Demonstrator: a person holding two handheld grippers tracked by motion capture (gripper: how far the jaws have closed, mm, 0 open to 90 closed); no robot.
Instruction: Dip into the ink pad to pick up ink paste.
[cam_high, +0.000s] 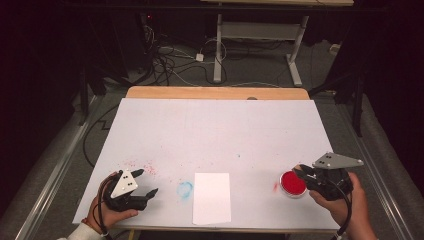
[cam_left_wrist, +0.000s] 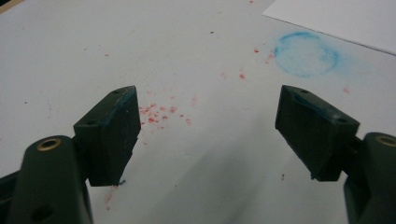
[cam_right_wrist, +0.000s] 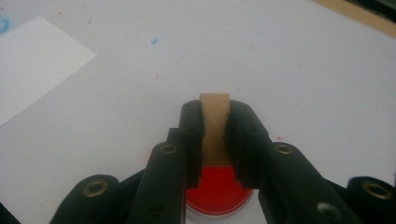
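A round red ink pad in a white dish lies at the front right of the white-covered table. My right gripper hovers at its right rim, shut on a small tan wooden block. In the right gripper view that block stands upright between the jaws of the right gripper, with the red pad directly below. My left gripper rests at the front left, open and holding nothing. In its own view the left gripper spans bare, red-speckled covering.
A small white sheet lies at the front centre, with a blue ring stain just to its left. Red specks dot the covering near the left hand. The table's wooden far edge shows beyond; cables and desk legs are on the floor behind.
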